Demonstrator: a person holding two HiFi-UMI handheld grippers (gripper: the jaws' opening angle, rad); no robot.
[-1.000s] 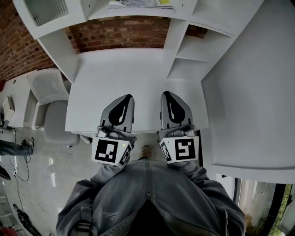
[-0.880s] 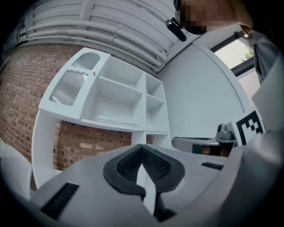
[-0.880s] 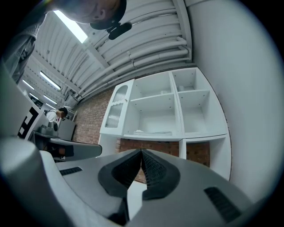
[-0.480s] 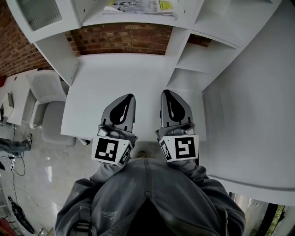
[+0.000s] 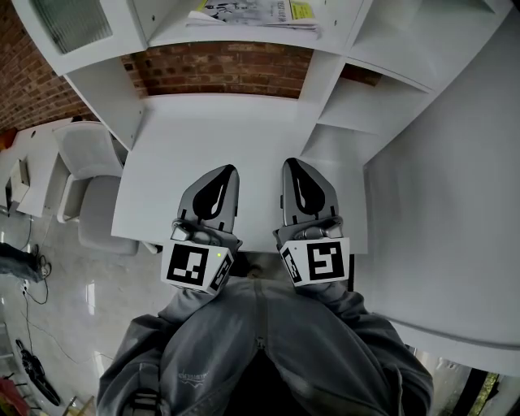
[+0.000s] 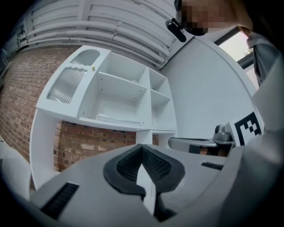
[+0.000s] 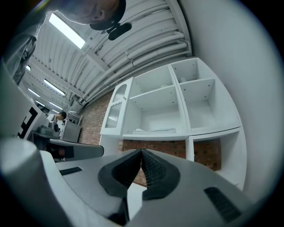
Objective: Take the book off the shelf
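The book is lying flat on the white shelf at the top centre of the head view, its printed cover facing up. In the left gripper view it is showing as a thin pale slab on the floor of the lower middle compartment, left of centre. In the right gripper view it is sitting in that same compartment, at mid-frame. Below the shelf, a brick wall is showing through the open back, and the white tabletop is spreading toward the viewer. The left tongs and the right tongs are hovering side by side over the tabletop's near edge, well apart from the book, tips pointing toward the shelf. Both are closed with nothing held: the black pads of the left tongs and of the right tongs are meeting at the tips. A marker cube is riding behind each of them, ahead of grey sleeves. A pale chair is standing at the left of the frame.
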